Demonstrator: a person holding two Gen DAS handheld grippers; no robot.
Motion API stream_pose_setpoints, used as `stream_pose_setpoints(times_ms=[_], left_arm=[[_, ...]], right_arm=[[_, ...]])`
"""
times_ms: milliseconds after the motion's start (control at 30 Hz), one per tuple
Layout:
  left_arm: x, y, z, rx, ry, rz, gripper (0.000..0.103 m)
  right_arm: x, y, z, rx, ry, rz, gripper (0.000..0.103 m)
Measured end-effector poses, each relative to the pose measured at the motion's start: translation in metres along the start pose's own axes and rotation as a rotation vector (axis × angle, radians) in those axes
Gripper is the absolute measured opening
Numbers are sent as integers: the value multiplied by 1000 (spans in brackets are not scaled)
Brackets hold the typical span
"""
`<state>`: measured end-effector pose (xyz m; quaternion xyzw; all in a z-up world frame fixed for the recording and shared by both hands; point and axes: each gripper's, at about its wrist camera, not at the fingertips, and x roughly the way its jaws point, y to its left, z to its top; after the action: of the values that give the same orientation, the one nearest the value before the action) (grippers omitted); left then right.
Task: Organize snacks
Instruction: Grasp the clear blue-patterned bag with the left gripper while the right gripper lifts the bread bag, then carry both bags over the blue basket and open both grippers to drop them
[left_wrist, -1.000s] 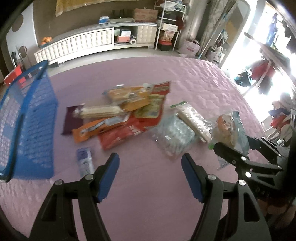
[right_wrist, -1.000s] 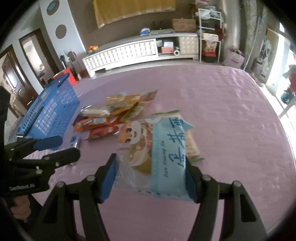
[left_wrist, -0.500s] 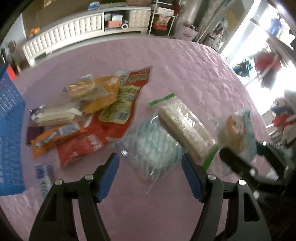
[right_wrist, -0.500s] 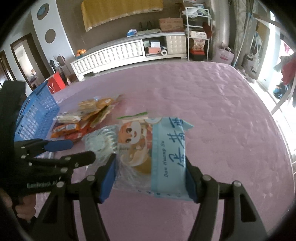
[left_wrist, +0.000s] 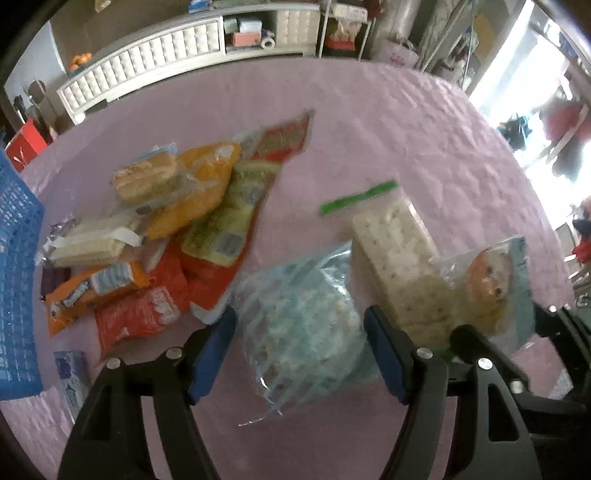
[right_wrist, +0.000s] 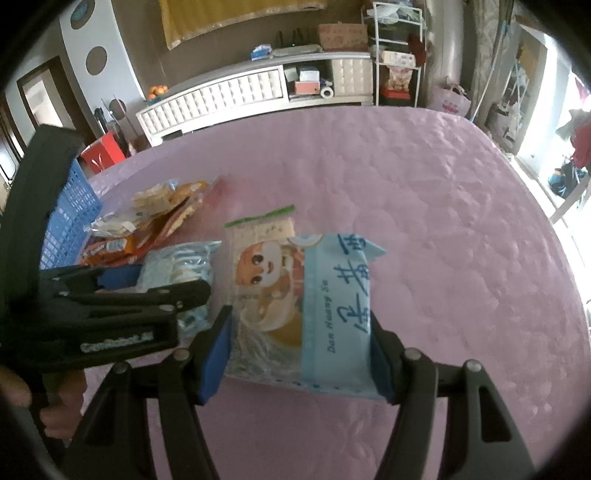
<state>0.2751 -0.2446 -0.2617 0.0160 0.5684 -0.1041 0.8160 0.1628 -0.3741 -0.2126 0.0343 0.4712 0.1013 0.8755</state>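
My right gripper (right_wrist: 301, 354) is shut on a blue-and-white cartoon snack bag (right_wrist: 306, 306), held above the purple bedspread (right_wrist: 424, 192); the bag also shows at the right of the left wrist view (left_wrist: 495, 288). My left gripper (left_wrist: 297, 350) is open, its fingers on either side of a clear bag of pale blue candies (left_wrist: 299, 332) lying on the spread. A cracker pack with a green zip strip (left_wrist: 395, 254) lies beside it. A pile of orange, red and yellow snack packs (left_wrist: 173, 243) lies further left.
A blue plastic basket (left_wrist: 14, 295) stands at the left edge of the bed. A small blue box (left_wrist: 72, 376) lies near it. A white cabinet (right_wrist: 236, 96) and a shelf rack (right_wrist: 395, 55) stand beyond the bed.
My left gripper has moved forward and right, down over the candy bag, which now lies between its fingers. My right gripper still holds the cartoon bag and has come closer to the left one.
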Motion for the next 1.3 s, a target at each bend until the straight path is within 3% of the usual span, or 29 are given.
stream_pose_setpoints(times_ms=[100, 267, 500, 933, 1300], left_arm=[[2, 1, -1, 10, -16, -9, 70], [-6, 1, -7, 67, -21, -24, 57], [-40, 15, -29, 64, -54, -74, 56], [-154, 62, -54, 62, -241, -88, 56], [-249, 150, -75, 21, -356, -62, 56]], right_arm=[[-1, 1, -1, 0, 1, 0, 70], [-3, 2, -1, 4, 4, 6, 70], [-22, 15, 1, -11, -12, -7, 70], [-85, 74, 9, -64, -89, -20, 70], [-126, 161, 37, -178, -180, 32, 70]])
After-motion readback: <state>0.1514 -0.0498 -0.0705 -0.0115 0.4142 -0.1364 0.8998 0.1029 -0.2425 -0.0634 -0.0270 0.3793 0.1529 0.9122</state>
